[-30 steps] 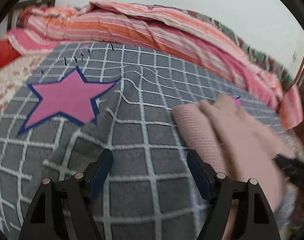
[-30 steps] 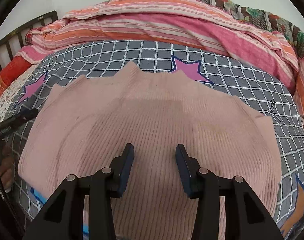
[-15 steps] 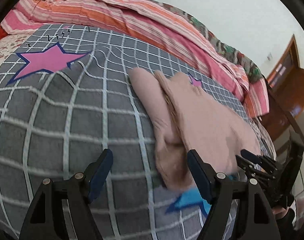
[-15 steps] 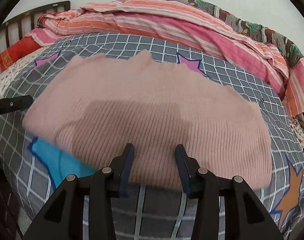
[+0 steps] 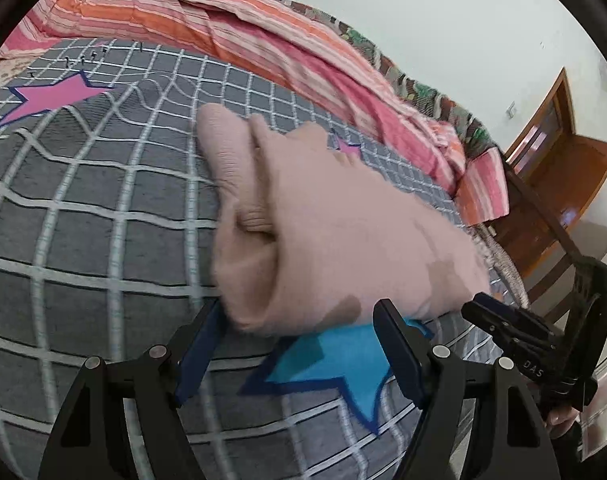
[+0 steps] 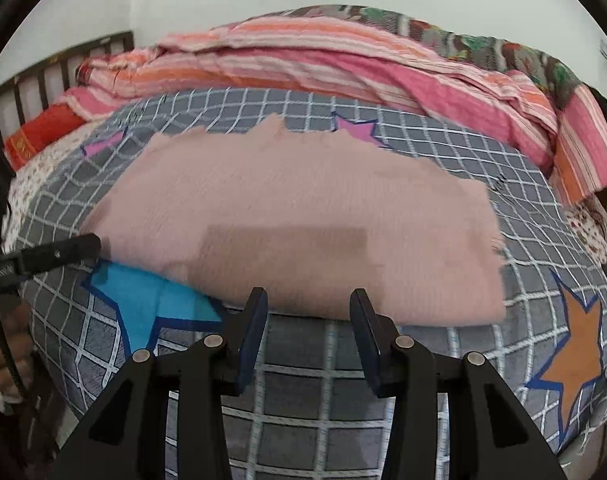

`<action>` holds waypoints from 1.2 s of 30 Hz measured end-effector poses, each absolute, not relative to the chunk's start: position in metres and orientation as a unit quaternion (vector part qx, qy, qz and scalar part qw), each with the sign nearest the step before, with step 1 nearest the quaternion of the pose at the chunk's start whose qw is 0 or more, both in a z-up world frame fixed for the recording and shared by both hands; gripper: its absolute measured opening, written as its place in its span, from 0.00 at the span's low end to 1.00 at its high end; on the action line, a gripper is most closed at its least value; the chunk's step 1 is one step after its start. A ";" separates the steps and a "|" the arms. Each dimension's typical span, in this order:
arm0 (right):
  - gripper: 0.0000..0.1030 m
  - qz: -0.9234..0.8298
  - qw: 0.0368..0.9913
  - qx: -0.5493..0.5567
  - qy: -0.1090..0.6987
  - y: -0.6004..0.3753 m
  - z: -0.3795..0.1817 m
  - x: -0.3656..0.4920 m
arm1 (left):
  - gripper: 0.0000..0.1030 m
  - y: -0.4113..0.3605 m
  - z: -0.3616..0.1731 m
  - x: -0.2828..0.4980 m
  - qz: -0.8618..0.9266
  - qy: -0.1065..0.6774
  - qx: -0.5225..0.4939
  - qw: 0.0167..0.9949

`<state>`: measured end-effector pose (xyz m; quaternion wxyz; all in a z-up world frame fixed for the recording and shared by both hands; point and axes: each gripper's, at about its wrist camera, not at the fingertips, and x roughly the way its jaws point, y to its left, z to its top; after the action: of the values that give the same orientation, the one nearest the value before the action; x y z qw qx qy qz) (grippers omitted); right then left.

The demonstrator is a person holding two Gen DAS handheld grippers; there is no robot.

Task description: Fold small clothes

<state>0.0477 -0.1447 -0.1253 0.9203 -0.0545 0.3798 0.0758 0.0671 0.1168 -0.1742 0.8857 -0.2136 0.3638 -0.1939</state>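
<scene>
A pink ribbed knit garment (image 6: 295, 216) lies folded into a flat rectangle on the grey checked bedspread (image 6: 327, 396). In the left wrist view the garment (image 5: 335, 224) shows its layered folded end. My left gripper (image 5: 299, 340) is open and empty, its fingers just short of the garment's near left corner. My right gripper (image 6: 307, 324) is open and empty, its tips at the garment's near edge, not touching it. The right gripper also shows in the left wrist view (image 5: 543, 344), and the left one in the right wrist view (image 6: 43, 258).
The bedspread has stars: blue (image 6: 151, 300), orange (image 6: 571, 360), pink (image 6: 359, 130). A striped pink and orange quilt (image 6: 343, 64) is piled along the far side. A dark headboard (image 6: 51, 72) is at far left. A wooden door (image 5: 555, 160) stands beyond the bed.
Both grippers have pulled back from the garment toward the near bed edge. The left gripper has swung right so the garment's folded end now lies just ahead of it.
</scene>
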 end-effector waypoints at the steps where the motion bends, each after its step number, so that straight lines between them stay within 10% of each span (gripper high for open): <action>1: 0.42 0.075 0.921 -0.046 0.379 -0.151 -0.124 0.048 | 0.73 0.114 -0.174 0.069 -0.197 0.360 -0.222 0.885; 12: 0.42 0.064 0.919 0.012 0.389 -0.208 -0.122 0.049 | 0.72 0.097 -0.177 0.100 -0.152 0.320 -0.336 0.873; 25: 0.42 0.062 0.922 0.048 0.380 -0.242 -0.126 0.050 | 0.23 0.103 -0.164 0.133 -0.070 0.322 -0.324 0.887; 36: 0.42 0.047 0.932 0.086 0.350 -0.295 -0.112 0.040 | 0.18 0.046 -0.088 0.135 -0.054 0.298 -0.243 0.922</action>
<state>0.0400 -0.2946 -0.1120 0.9316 0.0855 0.3502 0.0466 0.1345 0.0459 -0.0876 0.9217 -0.2431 0.2975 -0.0536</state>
